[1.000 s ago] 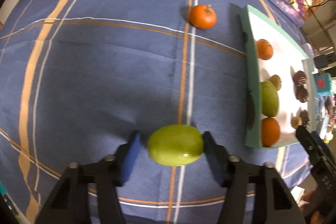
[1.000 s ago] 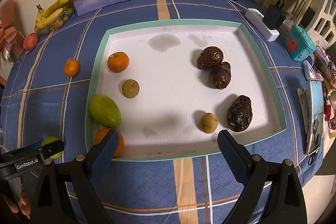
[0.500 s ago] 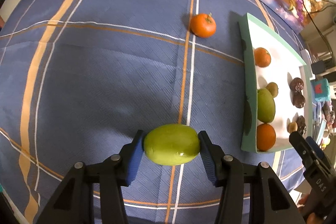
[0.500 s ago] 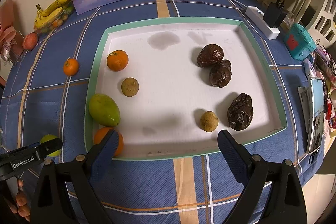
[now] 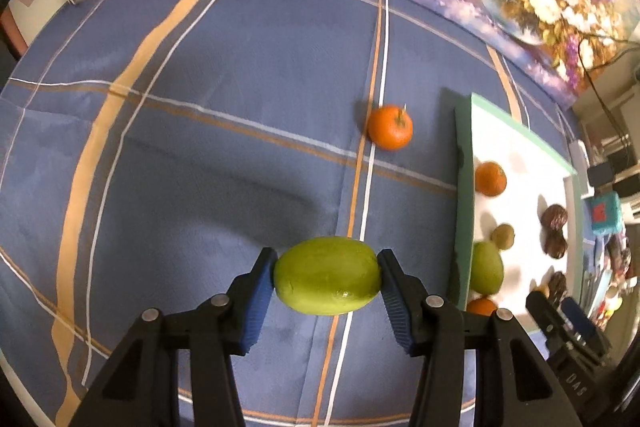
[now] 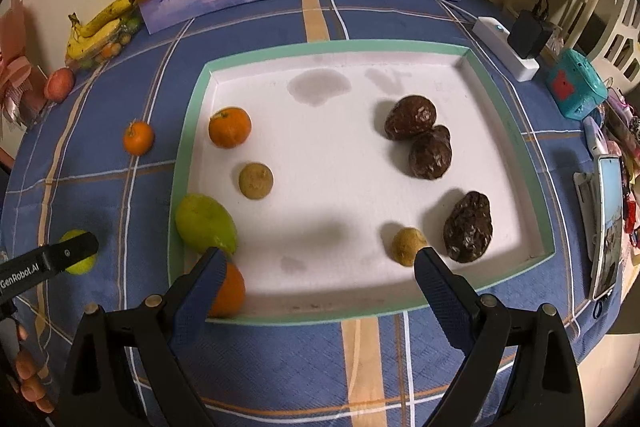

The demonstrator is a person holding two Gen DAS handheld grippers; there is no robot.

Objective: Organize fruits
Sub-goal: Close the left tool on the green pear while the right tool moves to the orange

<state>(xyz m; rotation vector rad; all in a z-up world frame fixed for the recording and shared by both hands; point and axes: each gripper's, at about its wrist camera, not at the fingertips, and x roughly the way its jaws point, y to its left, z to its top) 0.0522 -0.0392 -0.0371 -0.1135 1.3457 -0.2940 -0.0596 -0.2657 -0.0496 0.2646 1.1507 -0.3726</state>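
Left gripper (image 5: pixel 327 281) jaws clamped end-to-end on the green fruit (image 5: pixel 327 281) above the desk (image 5: pixel 200 147), left of the tray (image 5: pixel 464 187) (smooth, firm, likely slippery, so a mid-body grip looks safer), right gripper (image 6: pixel 316 263) jaws apart, empty.
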